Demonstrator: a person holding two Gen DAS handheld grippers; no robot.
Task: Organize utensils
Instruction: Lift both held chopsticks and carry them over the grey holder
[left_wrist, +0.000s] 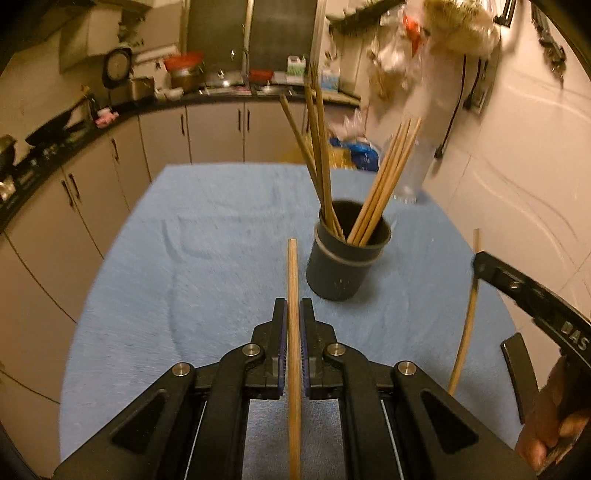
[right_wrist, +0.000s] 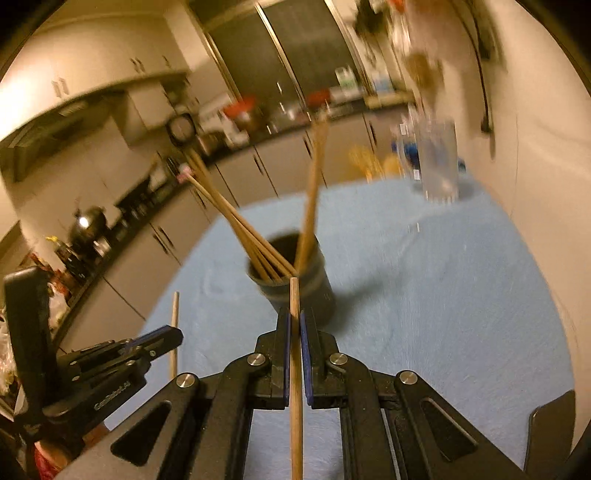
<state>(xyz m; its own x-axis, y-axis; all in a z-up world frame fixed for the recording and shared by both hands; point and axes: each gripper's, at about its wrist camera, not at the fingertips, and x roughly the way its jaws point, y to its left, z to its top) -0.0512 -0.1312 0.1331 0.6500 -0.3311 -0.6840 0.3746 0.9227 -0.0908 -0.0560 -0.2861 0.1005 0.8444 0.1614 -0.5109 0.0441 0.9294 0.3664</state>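
A dark round holder (left_wrist: 347, 258) stands on the blue cloth with several wooden chopsticks in it; it also shows in the right wrist view (right_wrist: 299, 291). My left gripper (left_wrist: 294, 306) is shut on one wooden chopstick (left_wrist: 293, 280), held above the cloth to the left of the holder. My right gripper (right_wrist: 294, 317) is shut on another chopstick (right_wrist: 294, 295), its tip close to the holder's near rim. The right gripper and its chopstick (left_wrist: 467, 317) show at the right of the left wrist view. The left gripper and its chopstick (right_wrist: 174, 325) show at the lower left of the right wrist view.
The table is covered by a blue cloth (left_wrist: 221, 258). A clear glass (right_wrist: 437, 166) stands at its far right, near the white tiled wall. Kitchen counters (left_wrist: 92, 125) with cookware and cabinets run along the left and back.
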